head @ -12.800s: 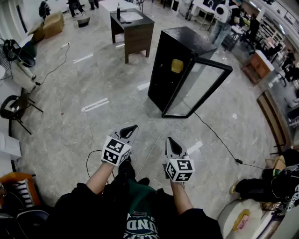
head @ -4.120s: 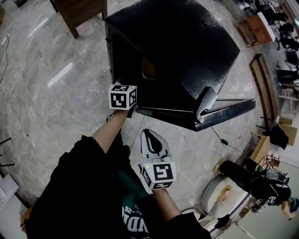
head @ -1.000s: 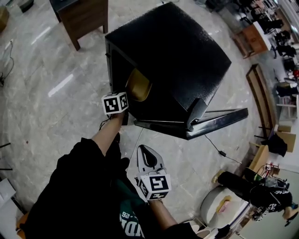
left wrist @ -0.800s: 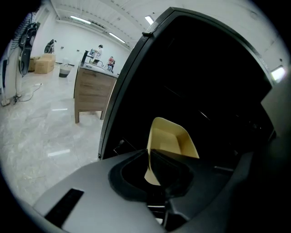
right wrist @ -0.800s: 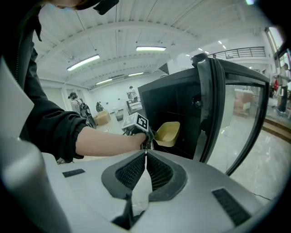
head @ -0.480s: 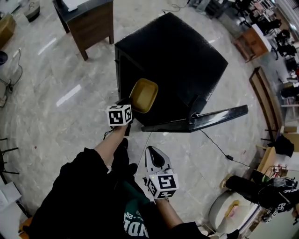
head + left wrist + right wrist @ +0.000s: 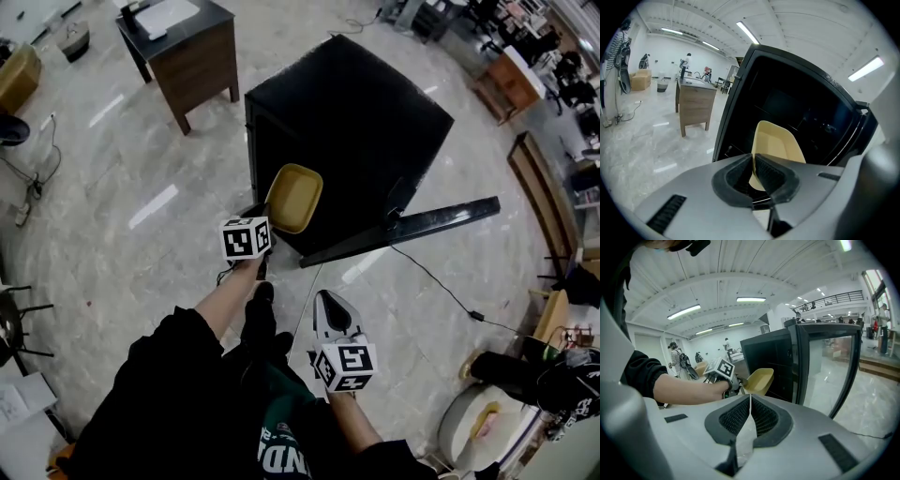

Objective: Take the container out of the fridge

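- Jaws of the left gripper [image 7: 753,161], seen in the left gripper view, are clenched on the near rim of the yellow container [image 7: 780,147]. The thin rim stands edge-on between the ribbed pads.
- Beyond the container in that view is the dark inside of the black fridge [image 7: 797,103], whose front is open. A wooden table [image 7: 696,105] stands further off to the left on the pale glossy floor [image 7: 642,150].
- Turning to the right gripper view, the right gripper [image 7: 750,401] has its jaws pressed together with nothing between them.
- The same view shows the container from the side. It is held up in the air at the left gripper's tip, just in front of the fridge's open front, with its hollow side facing upward. The glass door [image 7: 829,366] is swung out to the right.
- From the head view, the container hangs at the fridge's front edge, next to the left gripper's marker cube. The right gripper is nearer the person's body, well apart from the fridge and pointing toward it.
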